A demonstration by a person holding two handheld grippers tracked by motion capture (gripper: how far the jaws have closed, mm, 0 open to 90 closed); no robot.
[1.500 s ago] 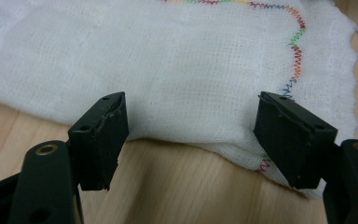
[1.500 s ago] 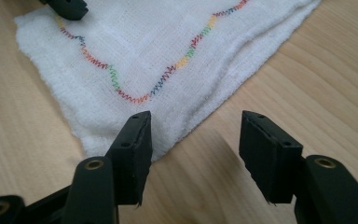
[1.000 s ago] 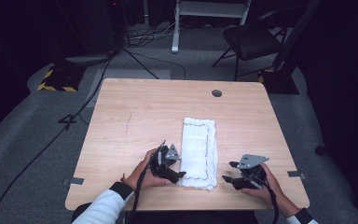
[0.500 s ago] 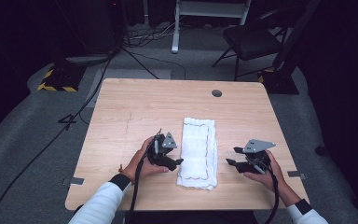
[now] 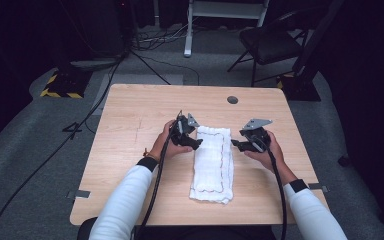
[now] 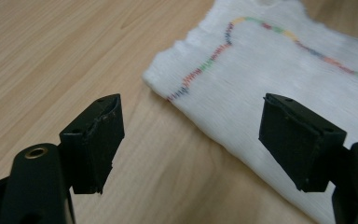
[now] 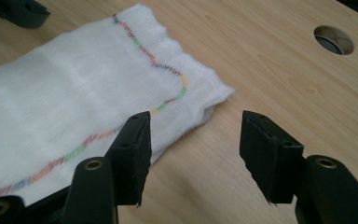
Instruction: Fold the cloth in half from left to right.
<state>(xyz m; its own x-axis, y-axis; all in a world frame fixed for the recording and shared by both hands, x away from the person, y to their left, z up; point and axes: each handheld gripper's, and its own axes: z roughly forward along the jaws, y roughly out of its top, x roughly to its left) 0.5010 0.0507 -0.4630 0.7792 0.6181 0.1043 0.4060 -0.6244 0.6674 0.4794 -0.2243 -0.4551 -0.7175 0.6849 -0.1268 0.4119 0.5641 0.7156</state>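
Observation:
A folded white cloth [image 5: 212, 160] with a multicoloured stitched border lies lengthwise on the wooden table [image 5: 130, 130]. My left gripper [image 5: 198, 142] is at the cloth's far left corner. In the left gripper view it [image 6: 191, 135] stands open, low over the table, with the cloth [image 6: 279, 70] edge running under its right jaw. My right gripper [image 5: 235, 144] is by the far right corner. Its jaws [image 7: 193, 140] have just been closing a little but stay open. The edge of the cloth [image 7: 65, 93] and bare wood lie between them, untouched.
A round cable hole [image 5: 232, 99] sits in the table's far right part, close ahead in the right gripper view [image 7: 334, 39]. Beyond the table stand a black chair [image 5: 275, 45] and a stand, with cables across the grey floor [image 5: 45, 165].
Both hands have slid away from the person along the cloth's two long sides, from its near end to its far corners. The cloth has not moved.

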